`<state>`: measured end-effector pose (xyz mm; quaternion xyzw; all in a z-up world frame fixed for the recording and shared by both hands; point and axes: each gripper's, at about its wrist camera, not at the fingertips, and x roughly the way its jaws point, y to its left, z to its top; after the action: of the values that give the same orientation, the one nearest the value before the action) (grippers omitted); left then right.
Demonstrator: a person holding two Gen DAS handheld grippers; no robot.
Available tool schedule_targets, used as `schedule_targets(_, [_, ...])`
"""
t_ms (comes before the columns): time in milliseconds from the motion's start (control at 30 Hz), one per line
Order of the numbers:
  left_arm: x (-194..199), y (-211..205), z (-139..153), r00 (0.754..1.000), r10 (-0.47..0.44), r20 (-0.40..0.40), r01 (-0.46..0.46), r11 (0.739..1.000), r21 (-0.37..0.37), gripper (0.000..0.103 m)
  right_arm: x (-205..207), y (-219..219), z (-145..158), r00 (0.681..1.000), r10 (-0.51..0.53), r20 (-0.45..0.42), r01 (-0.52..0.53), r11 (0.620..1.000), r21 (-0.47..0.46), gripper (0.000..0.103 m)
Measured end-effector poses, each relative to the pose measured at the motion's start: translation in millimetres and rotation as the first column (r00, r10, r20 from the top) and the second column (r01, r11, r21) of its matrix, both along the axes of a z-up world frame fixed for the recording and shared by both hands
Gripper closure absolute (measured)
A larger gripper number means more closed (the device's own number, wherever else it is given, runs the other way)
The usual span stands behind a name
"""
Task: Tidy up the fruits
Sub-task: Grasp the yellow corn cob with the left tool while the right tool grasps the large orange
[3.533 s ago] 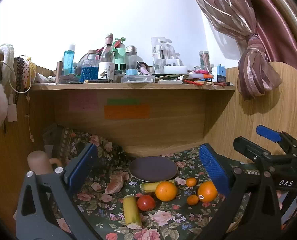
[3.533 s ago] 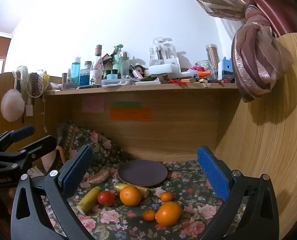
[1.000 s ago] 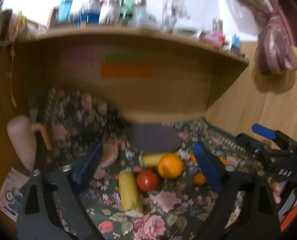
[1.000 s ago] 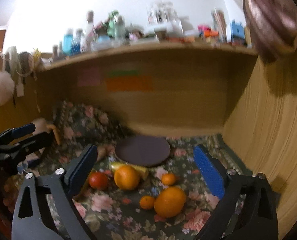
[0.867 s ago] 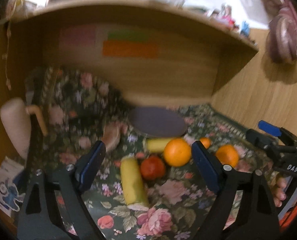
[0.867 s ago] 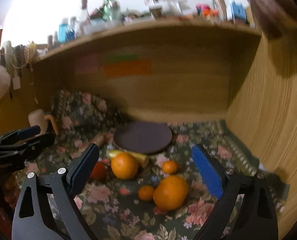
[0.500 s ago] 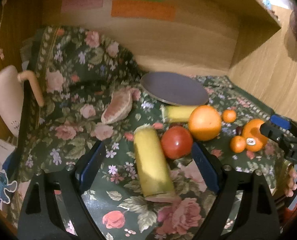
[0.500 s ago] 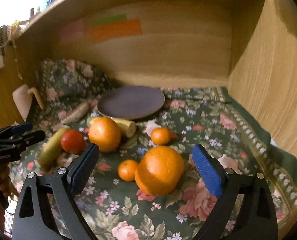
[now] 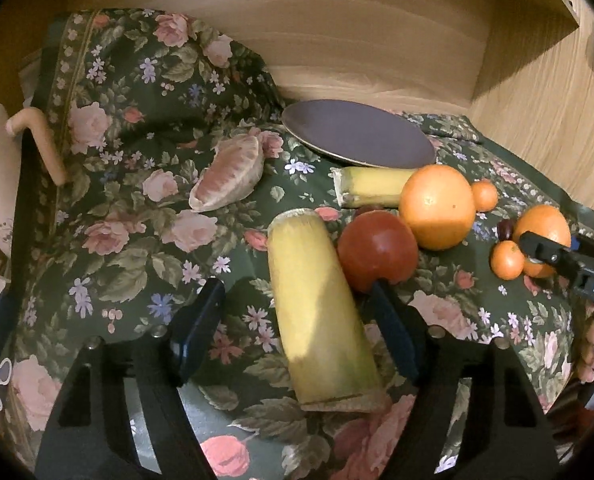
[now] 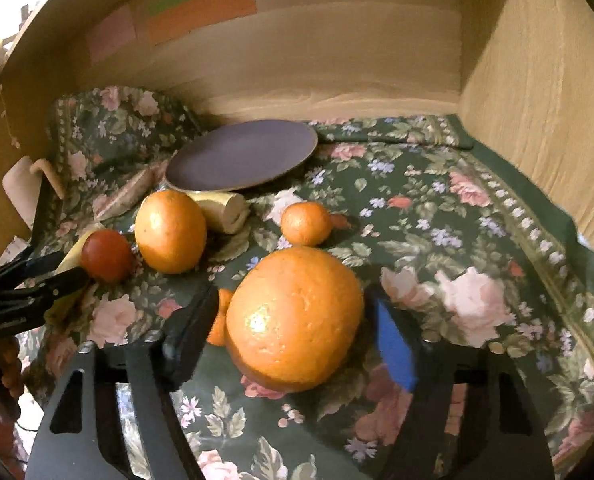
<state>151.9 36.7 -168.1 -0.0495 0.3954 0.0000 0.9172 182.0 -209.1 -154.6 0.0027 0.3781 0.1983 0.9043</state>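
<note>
Closing around a banana piece (image 9: 317,304), the left tool (image 9: 293,328) isn't gripping yet; the right tool (image 10: 293,328) likewise closes around a big orange (image 10: 295,318), untouched.

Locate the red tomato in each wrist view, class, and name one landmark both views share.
Left wrist view: the tomato sits right of centre, beside the yellow banana piece.
Right wrist view: the tomato sits far left.
Shared landmark: the dark plate at the back.
</note>
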Motion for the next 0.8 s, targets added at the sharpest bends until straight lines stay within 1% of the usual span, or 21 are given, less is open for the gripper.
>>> schedule_targets(33, [0.1, -0.3, 0.4, 1.000, -0.004, 0.003, 0.004, 1.000, -0.002, 0.033, -0.4, -0.1, 1.1, 1.000, -0.001, 0.002, 0.001, 1.000, 0.004, 0.037])
schedule_targets(100, [0.1, -1.2, 0.8, 1.000, -0.017, 0.002, 0.017, 1.000, -0.006, 0.038, 1.0, -1.0, 2.1, 1.000, -0.004, 0.002, 0.004, 1.000, 0.007, 0.043])
schedule_targets(133, [0.0, -1.7, 0.8, 1.000, -0.023, 0.000, 0.023, 1.000, -0.007, 0.043, 2.1, -2.6, 2.1, 1.000, -0.003, -0.002, 0.003, 1.000, 0.016, 0.043])
schedule_targets(167, [-0.4, -2.3, 0.6, 0.999, -0.032, -0.006, 0.032, 0.999, -0.006, 0.051, 2.7, -4.1, 1.9, 1.000, -0.003, -0.005, 0.003, 1.000, 0.025, 0.043])
schedule_targets(267, [-2.5, -1.2, 0.4, 0.998, -0.053, -0.021, 0.053, 0.998, -0.014, 0.058, 2.1, -6.5, 1.9, 1.000, -0.001, -0.006, 0.001, 0.999, 0.038, 0.044])
schedule_targets(400, [-3.3, -0.6, 2.9, 0.997, -0.064, -0.033, 0.064, 0.998, 0.006, 0.058, 2.3, -7.3, 2.0, 1.000, 0.002, -0.003, -0.002, 0.999, 0.044, 0.044])
schedule_targets(500, [6.4, -3.1, -5.3, 0.995, -0.068, -0.075, 0.068, 0.998, -0.002, 0.058, 2.8, -8.2, 2.2, 1.000, 0.001, -0.001, -0.001, 0.999, 0.053, 0.044])
schedule_targets(600, [11.3, -9.6, -10.1, 0.995, -0.066, -0.068, 0.069, 0.996, 0.047, 0.060, 1.2, -7.5, 3.8, 1.000, 0.001, 0.007, -0.001, 0.999, 0.051, 0.044])
schedule_targets(633, [12.4, -10.3, -10.2, 0.996, -0.061, -0.066, 0.064, 0.997, 0.052, 0.062, 0.7, -7.2, 5.2, 1.000, 0.002, 0.009, -0.003, 0.999, 0.054, 0.045])
schedule_targets(800, [12.4, -2.2, -6.4, 0.997, -0.060, -0.056, 0.060, 0.998, 0.009, 0.064, -1.9, -7.2, 16.9, 0.999, 0.001, 0.054, -0.004, 0.998, 0.058, 0.045])
